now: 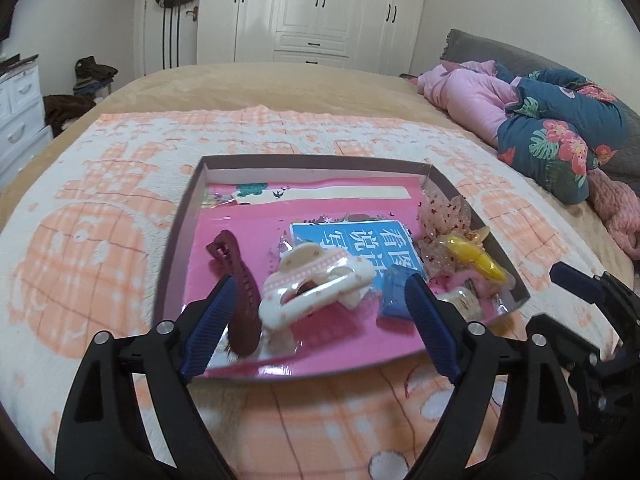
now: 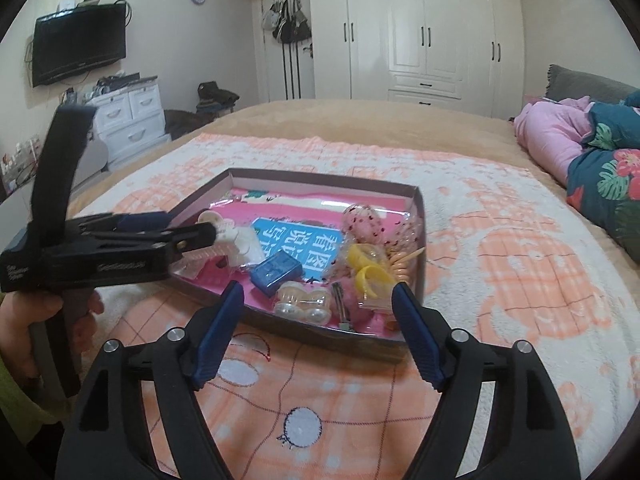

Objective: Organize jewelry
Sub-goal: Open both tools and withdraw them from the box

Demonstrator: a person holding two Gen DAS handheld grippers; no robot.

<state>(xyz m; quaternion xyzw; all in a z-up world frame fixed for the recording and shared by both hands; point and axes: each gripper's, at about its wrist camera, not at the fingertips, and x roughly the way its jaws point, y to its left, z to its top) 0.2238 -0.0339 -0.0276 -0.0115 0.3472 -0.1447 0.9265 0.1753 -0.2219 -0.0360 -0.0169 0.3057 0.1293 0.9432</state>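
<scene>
Both grippers spread wide, nothing pinched: left gripper (image 1: pixel 320 316) at the near edge of the tray (image 1: pixel 180 216), right gripper (image 2: pixel 318 320) at its near right corner. Hair accessories lie in tray: white claw clip (image 1: pixel 312 288) mid-front, maroon clip (image 1: pixel 236 292) left of it, yellow clip (image 1: pixel 476 256) along right wall.

Tray (image 1: pixel 176 240) on blanket (image 1: pixel 100 200) on bed, hair clips (image 1: pixel 308 288) inside tray, wardrobe (image 1: pixel 320 8) behind

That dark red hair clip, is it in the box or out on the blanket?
In the box. The dark red hair clip lies on the pink lining inside the shallow box, near its left wall, beside the big white clip.
</scene>
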